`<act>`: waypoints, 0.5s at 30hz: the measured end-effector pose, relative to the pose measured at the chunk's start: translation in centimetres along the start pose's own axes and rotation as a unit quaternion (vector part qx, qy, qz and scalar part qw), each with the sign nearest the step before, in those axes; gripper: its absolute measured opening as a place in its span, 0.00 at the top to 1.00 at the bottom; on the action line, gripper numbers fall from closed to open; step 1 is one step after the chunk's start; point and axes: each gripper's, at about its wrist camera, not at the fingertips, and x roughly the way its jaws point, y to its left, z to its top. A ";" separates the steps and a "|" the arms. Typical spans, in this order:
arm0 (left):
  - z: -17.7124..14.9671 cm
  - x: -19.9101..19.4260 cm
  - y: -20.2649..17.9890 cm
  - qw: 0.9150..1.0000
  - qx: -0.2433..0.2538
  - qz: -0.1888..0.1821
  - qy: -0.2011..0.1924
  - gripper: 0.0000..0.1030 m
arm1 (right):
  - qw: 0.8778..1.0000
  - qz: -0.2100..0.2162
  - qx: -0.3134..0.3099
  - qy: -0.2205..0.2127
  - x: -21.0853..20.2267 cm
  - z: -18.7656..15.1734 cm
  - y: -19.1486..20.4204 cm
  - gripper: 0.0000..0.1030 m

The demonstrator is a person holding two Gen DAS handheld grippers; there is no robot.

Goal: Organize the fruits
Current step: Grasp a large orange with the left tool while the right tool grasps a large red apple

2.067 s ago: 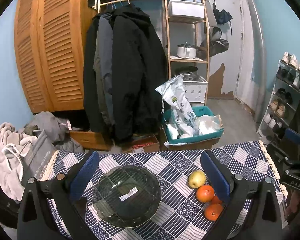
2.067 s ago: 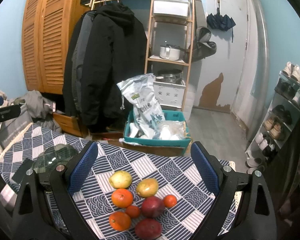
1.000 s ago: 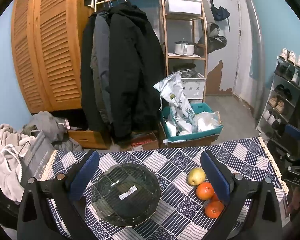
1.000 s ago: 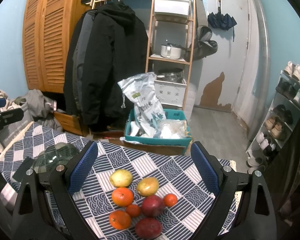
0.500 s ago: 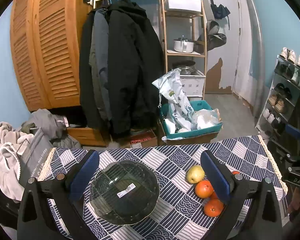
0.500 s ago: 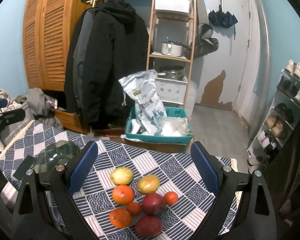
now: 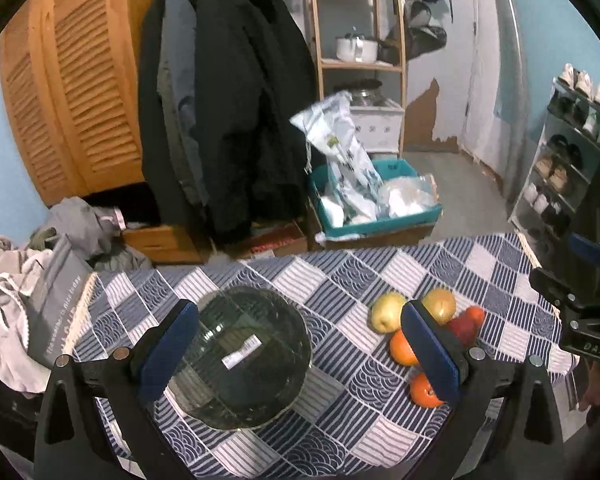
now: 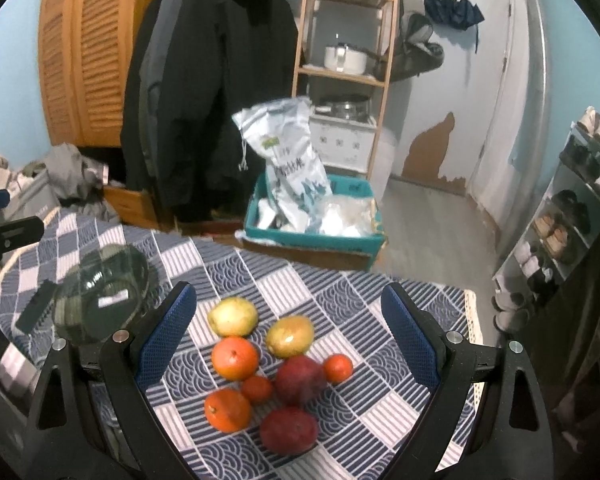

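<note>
Between the right tool's [image 8: 288,344] spread fingers lies the fruit cluster [image 8: 278,368] — untouched, left tool [image 7: 300,354] gaping too.

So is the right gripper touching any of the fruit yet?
Apart. In the right wrist view the right gripper is open, its blue pads well clear on both sides of the fruit pile on the tablecloth.

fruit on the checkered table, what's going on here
A person holds a gripper in each hand over a table covered with a blue checkered cloth. The left gripper hangs open above an empty glass bowl. The right gripper hangs open over a loose pile of fruit: oranges, two yellowish fruits and two dark red ones. Nothing is gripped and no fruit is in the bowl yet.
</note>
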 end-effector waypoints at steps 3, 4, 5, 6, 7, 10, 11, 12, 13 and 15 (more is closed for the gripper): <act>-0.7 1.1 -0.6 1.000 0.005 -0.002 0.016 0.01 | 1.000 -0.002 -0.004 0.019 1.1 -0.8 -0.2 0.11; -0.9 1.4 -0.8 1.000 0.010 -0.001 0.018 0.01 | 1.000 -0.002 -0.006 0.028 1.6 -1.1 -0.3 0.11; -1.1 1.7 -1.0 1.000 0.015 -0.001 0.022 0.01 | 0.999 -0.001 -0.006 0.035 1.9 -1.4 -0.4 0.11; -1.4 2.0 -1.3 0.999 0.019 -0.002 0.027 0.01 | 0.999 0.000 -0.006 0.044 2.3 -1.9 -0.4 0.11; -1.6 2.3 -1.5 0.999 0.021 -0.003 0.033 0.01 | 0.999 0.001 -0.006 0.050 2.6 -2.2 -0.5 0.11; -2.4 3.8 -1.9 0.998 0.019 -0.017 0.066 0.01 | 0.997 0.006 -0.006 0.073 3.8 -3.4 -0.6 0.11; -2.7 4.4 -2.0 0.996 0.017 -0.019 0.080 0.01 | 0.997 0.007 -0.006 0.082 4.2 -3.9 -0.7 0.11; -3.0 4.9 -2.1 0.996 0.016 -0.018 0.089 0.01 | 0.996 0.006 -0.008 0.088 4.6 -4.3 -0.8 0.11; -3.3 5.3 -2.2 0.995 0.015 -0.017 0.096 0.01 | 0.995 0.005 -0.008 0.095 5.1 -4.8 -0.9 0.11; -4.1 6.1 -2.5 0.994 0.018 -0.009 0.105 0.01 | 0.994 0.002 -0.007 0.112 5.9 -5.8 -1.3 0.11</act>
